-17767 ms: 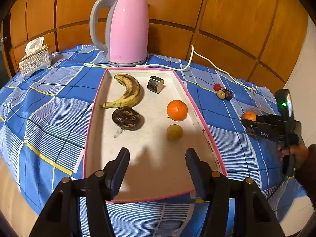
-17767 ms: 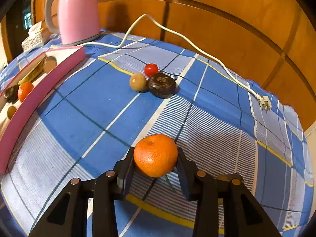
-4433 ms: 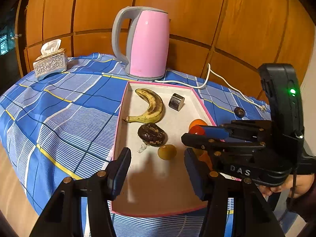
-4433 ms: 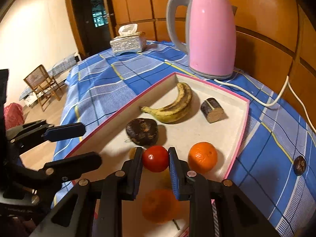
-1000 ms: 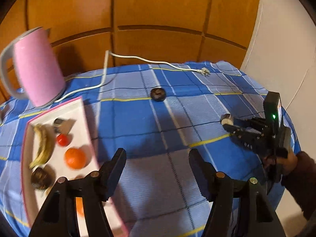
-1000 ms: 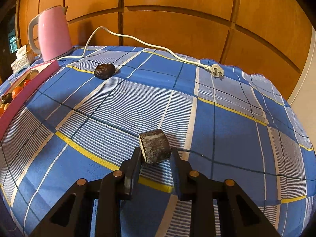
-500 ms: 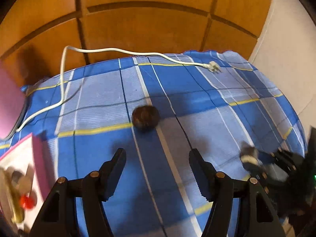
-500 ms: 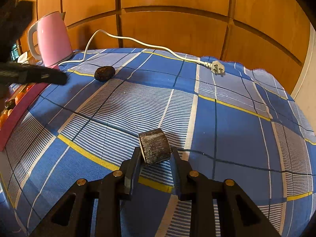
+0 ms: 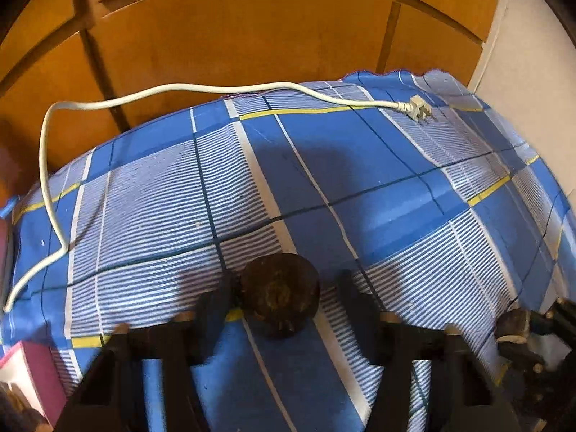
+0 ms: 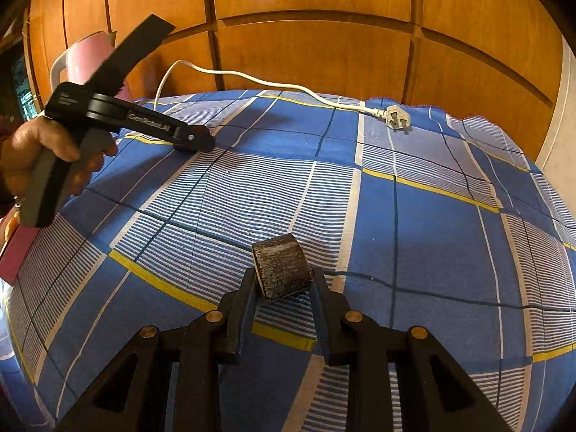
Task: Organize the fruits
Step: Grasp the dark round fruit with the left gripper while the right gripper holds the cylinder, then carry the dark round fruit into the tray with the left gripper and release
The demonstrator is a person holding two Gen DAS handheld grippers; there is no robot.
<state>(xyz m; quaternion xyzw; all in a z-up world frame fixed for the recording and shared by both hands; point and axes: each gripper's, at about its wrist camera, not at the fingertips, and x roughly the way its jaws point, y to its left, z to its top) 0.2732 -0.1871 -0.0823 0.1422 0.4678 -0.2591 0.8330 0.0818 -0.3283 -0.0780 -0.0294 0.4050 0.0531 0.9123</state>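
A dark round fruit (image 9: 280,294) lies on the blue checked cloth (image 9: 360,187). My left gripper (image 9: 284,298) is open around it; the left finger touches it and the right finger stands apart. In the right wrist view the left gripper (image 10: 194,140) sits low over that fruit, which is mostly hidden. My right gripper (image 10: 282,284) is shut on a dark cylinder-shaped piece (image 10: 280,270), held just above the cloth. That gripper shows at the lower right edge of the left wrist view (image 9: 518,327).
A white power cord with a plug (image 10: 396,117) lies along the table's far side by the wooden wall. The pink kettle (image 10: 90,57) stands at the far left. The pink tray's corner (image 9: 36,367) shows at the lower left.
My left gripper has moved forward and down, so the dark round fruit now sits between its fingers. My right gripper has stayed still with the cylinder piece in it.
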